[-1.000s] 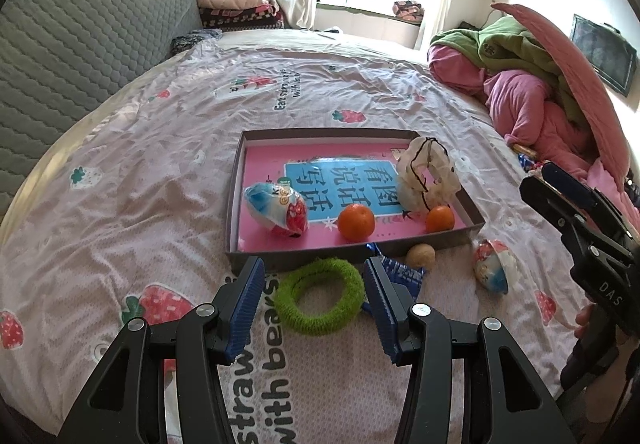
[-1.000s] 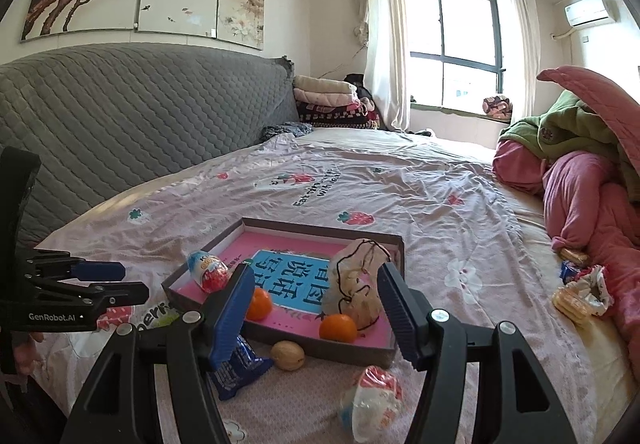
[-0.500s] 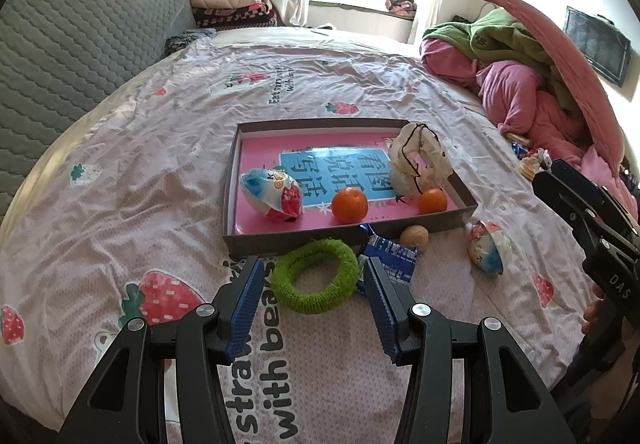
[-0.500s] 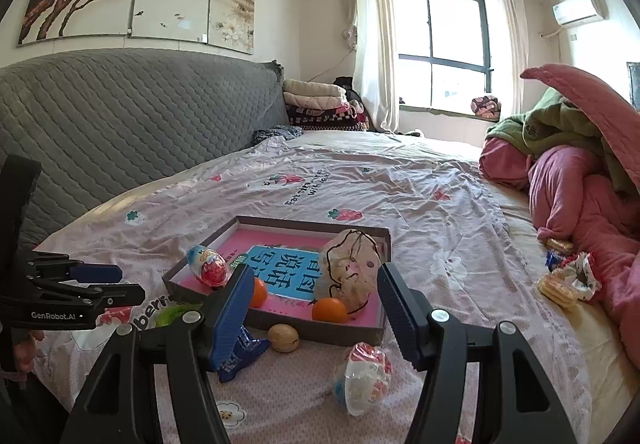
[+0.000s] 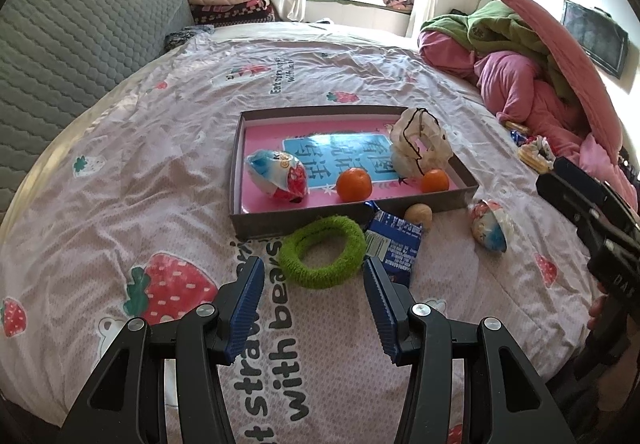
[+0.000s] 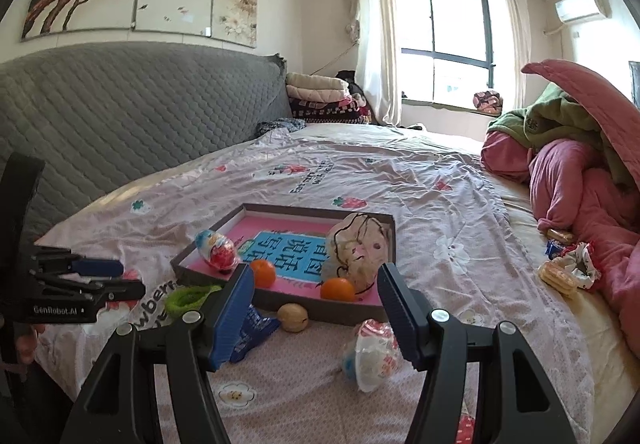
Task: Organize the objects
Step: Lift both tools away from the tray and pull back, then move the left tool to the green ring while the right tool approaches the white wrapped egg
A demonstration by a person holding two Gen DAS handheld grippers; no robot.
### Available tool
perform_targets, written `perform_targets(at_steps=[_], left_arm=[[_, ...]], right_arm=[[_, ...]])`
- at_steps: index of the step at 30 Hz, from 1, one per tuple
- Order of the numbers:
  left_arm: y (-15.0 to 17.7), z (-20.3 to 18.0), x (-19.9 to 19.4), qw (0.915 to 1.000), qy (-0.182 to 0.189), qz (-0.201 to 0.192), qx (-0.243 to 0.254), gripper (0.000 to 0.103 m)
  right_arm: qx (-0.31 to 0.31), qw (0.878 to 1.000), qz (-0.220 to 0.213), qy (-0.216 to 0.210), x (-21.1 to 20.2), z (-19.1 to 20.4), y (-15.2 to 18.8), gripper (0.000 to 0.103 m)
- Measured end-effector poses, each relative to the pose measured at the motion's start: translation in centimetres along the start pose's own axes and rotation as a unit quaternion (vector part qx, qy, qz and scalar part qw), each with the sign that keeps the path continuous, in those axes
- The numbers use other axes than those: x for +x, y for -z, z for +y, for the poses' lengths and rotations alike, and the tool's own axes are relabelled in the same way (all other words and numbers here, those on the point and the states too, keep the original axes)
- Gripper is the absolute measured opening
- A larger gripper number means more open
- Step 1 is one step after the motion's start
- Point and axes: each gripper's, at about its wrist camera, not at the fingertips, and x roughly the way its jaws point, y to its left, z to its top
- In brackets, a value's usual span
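Two labels — "GenRobot.AI" left tongs (image 6: pixel 100 276), "DAS" right tongs (image 5: pixel 560 184).

Right tongs (image 6: pixel 314 302) gape — nut (image 6: pixel 293 317) between, beside tray (image 6: pixel 320 309).

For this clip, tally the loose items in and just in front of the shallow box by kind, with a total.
Round orange fruits: 2
Foil-wrapped egg-shaped treats: 2
White drawstring pouch: 1
Fuzzy green ring: 1
Blue snack packet: 1
Small tan nut-like ball: 1
Total: 8
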Motion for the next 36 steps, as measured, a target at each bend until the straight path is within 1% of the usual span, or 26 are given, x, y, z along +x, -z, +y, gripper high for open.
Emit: perform_targets(at_steps=[4,9,14,24,26,31,36], left_arm=[[0.4,0.3,-0.2,1.0000,0.002,0.000,-0.003,0.053],[1.0,0.0,-0.3,1.0000,0.007,0.002,0.002,0.053],[1.5,-0.5,-0.3,0.9999,0.013,0.005,0.007,0.053],[2.2,-1.2,-0.4,0.9997,0.019,0.009,0.013,0.053],[2.2,-1.2,-0.3,0.9997,0.020,0.011,0.013,0.053],[2.4,-1.4,0.0,0.9996,0.020,0.016,0.015,0.053],[2.7,-1.4,0.6,0.9994,0.022,0.023,0.012,0.053]], right_arm=[[-0.011,1.000,0.000,-0.006,-0.1,0.9,0.7,0.064],[-0.005,1.000,0.015,-0.004,0.2,1.0,1.6,0.064],[0.002,1.000,0.019,0.002,-0.3,0.8,2.3,0.064],[0.035,0.999,0.025,0.018,-0.6,-1.0,2.9,0.064],[0.044,0.998,0.035,0.025,-0.2,-1.5,3.1,0.064],[0.074,0.995,0.056,0.025,0.6,-2.8,3.6,0.064],[0.090,0.993,0.064,0.028,0.9,-3.6,4.0,0.064]])
